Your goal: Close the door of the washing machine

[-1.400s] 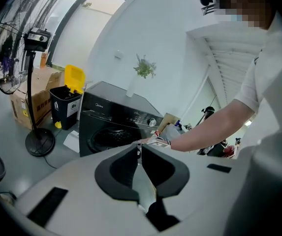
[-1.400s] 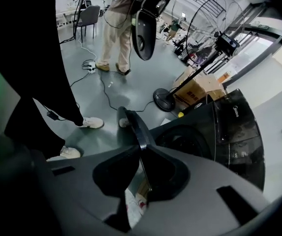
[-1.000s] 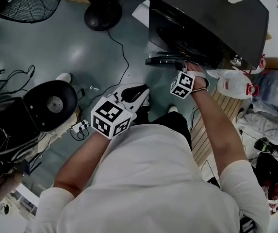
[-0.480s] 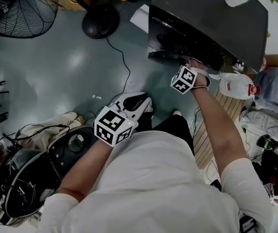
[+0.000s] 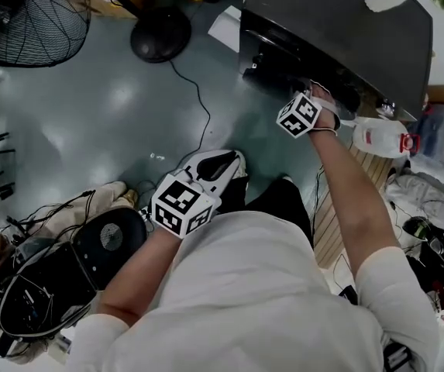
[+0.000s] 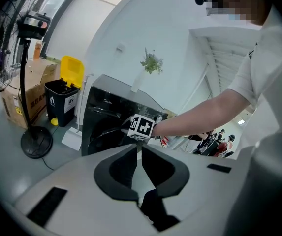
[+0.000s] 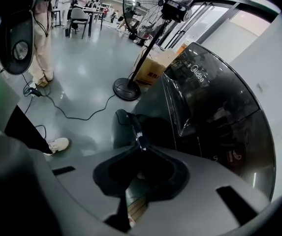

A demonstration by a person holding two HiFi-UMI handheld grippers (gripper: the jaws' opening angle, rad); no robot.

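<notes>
one washing machine point(image 5: 338, 29), one door point(image 7: 129, 123)

L gripper point(image 6: 140, 147) jaws together, nothing betw them, L forearm point(image 5: 129, 273) bent, held back by torso point(image 5: 245, 301), R arm point(image 5: 349, 192) stretched fwd, R gripper point(image 7: 140, 149) tipped down, jaws pinched on thin door rim point(image 7: 127, 123) running ahead of tips

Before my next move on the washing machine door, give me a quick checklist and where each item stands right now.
1. The right tool is at the door, jaws together, nothing between them: ok.
2. The left tool is away from the washing machine, jaws together, empty: ok.
3. The door is fully shut and latched: cannot tell; the gap is too dark.
4. Nothing is caught in the opening: cannot tell.
5. The white jug beside the machine is clear of the door: ok.
</notes>
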